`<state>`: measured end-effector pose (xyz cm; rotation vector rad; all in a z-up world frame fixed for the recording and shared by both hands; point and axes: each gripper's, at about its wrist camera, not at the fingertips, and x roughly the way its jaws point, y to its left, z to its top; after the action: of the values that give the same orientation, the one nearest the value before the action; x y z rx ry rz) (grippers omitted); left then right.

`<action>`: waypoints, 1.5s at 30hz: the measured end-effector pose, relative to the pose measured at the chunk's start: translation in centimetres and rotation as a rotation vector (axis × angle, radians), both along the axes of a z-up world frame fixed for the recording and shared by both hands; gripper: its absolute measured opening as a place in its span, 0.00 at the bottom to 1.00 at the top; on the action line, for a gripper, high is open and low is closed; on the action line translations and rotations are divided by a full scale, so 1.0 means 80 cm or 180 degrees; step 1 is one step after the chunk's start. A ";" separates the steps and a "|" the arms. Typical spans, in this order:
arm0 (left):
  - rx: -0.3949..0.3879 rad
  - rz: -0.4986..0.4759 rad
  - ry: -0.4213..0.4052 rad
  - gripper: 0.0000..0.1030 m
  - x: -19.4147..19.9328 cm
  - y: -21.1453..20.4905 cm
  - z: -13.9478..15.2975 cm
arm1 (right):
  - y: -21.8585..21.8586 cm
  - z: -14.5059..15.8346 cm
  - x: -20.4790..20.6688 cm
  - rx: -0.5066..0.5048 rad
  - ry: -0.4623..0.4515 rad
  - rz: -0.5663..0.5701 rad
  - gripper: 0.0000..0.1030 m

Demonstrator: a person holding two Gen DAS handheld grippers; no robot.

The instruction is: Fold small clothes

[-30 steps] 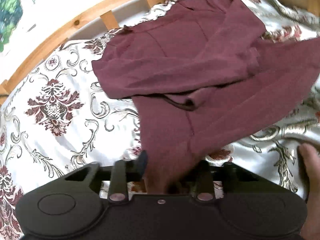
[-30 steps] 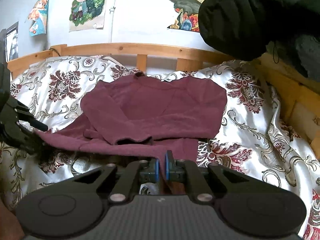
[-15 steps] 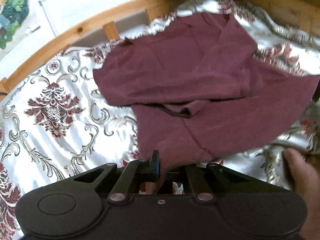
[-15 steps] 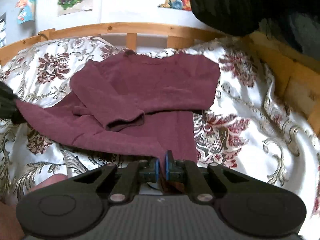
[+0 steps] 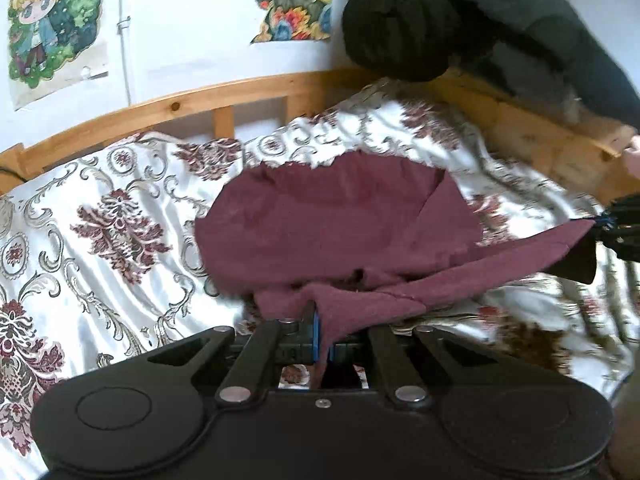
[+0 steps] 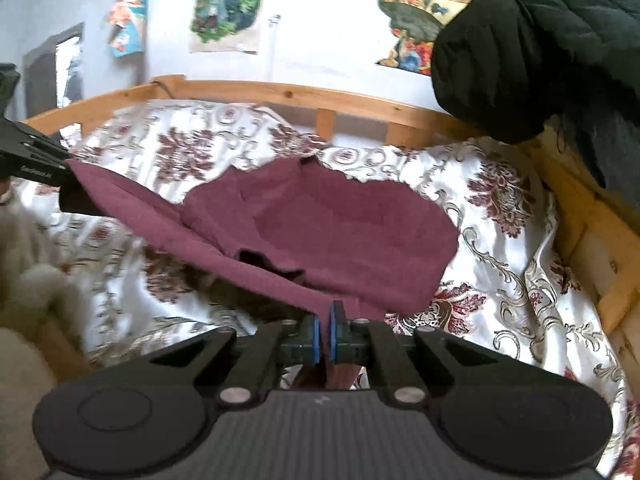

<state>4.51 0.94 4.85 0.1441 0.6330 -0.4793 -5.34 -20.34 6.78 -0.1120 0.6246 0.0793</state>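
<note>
with both sleeves already crossed over the chest, the maroon sweater point(image 6: 340, 224) on the bed point(image 6: 500, 240) is half folded; left claw point(image 5: 322, 338) and right claw point(image 6: 324, 338) each pinch a hem corner shut, bottom-to-collar fold still to make.

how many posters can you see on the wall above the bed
3. A cartoon-child poster in the middle, a landscape poster to its right beside the black coat, and a smaller picture to the left. More may hang beyond the frame or behind the coat.
</note>
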 end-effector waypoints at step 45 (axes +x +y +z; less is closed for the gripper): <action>-0.0649 0.0501 0.0510 0.52 0.399 0.027 -0.136 | -0.121 -0.144 0.415 -0.0238 0.0528 -0.0680 0.21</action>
<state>36.45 3.10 -5.99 -0.1379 0.7416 -0.4029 27.88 -30.00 -4.74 -0.1110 0.8019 -0.1428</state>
